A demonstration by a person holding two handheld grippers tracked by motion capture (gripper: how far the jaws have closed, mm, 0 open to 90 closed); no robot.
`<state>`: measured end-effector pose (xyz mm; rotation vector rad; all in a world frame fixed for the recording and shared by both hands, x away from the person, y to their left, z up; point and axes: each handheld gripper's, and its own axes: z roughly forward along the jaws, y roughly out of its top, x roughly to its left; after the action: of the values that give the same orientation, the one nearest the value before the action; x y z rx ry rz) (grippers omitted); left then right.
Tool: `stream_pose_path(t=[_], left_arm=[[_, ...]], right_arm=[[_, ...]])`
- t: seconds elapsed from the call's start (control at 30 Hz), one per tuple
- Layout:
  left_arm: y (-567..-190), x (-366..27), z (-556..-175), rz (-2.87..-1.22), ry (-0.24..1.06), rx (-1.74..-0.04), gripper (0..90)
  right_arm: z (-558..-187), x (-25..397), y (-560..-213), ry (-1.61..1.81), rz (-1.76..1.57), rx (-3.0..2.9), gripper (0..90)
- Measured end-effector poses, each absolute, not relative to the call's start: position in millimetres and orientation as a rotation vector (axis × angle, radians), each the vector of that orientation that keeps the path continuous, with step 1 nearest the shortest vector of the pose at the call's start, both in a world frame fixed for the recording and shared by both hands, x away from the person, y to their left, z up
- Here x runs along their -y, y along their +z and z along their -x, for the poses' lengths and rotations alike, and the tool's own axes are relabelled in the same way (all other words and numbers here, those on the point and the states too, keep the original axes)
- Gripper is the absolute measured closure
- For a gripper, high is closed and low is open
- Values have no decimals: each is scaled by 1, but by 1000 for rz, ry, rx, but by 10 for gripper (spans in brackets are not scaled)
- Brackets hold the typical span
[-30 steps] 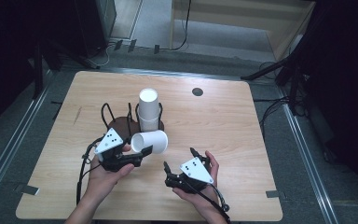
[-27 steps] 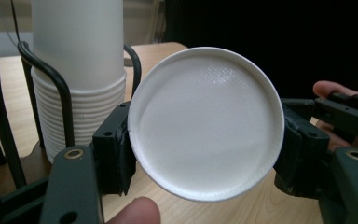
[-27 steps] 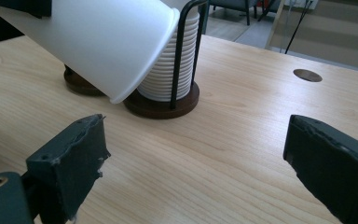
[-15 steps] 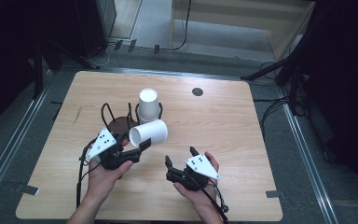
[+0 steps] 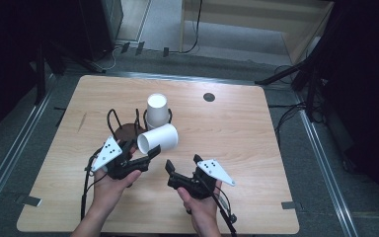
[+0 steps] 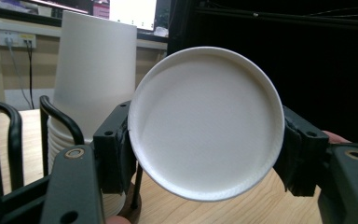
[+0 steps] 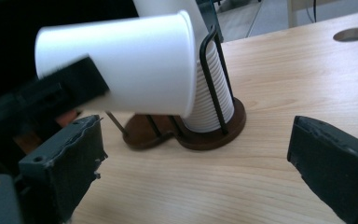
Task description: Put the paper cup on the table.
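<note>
White paper, smooth and thin-walled: a single white paper cup lies on its side in the air, pinched near its base between the jaws of the left hand-held gripper, just in front of the holder and clear of the wooden table. A second ago this cup sat lower and closer to the holder; it has since swung outward toward the person's right and tipped so that its mouth points away from the left hand. I judge that it has been pulled free of the stack and is being offered for a hand-over or for setting down.

In the left gripper view the cup's round bottom faces the camera, with the black pads pressed against its two sides. The right hand-held gripper hovers near the cup, its jaws spread wide and holding nothing; in the right gripper view the cup hangs above and between those jaws, not touching them.

The dark brown round-based cup holder with black wire loops stands on the table behind the held cup. One of its wire bays holds a stack of nested white paper cups, upside down, with ribbed rims piled at the bottom. The neighbouring bay, toward the person's left, looks empty, though the left hand-held gripper hides part of it.
</note>
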<state>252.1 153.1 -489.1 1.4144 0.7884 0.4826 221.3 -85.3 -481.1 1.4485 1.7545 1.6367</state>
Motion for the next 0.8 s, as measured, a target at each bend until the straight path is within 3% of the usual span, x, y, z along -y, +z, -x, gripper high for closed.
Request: stream_pose_path(t=[0.8], left_arm=[[-489, -129, -244, -1385, 568, -722, 334]], right_arm=[[-223, 85, -466, 2048, -2050, -1349, 59]])
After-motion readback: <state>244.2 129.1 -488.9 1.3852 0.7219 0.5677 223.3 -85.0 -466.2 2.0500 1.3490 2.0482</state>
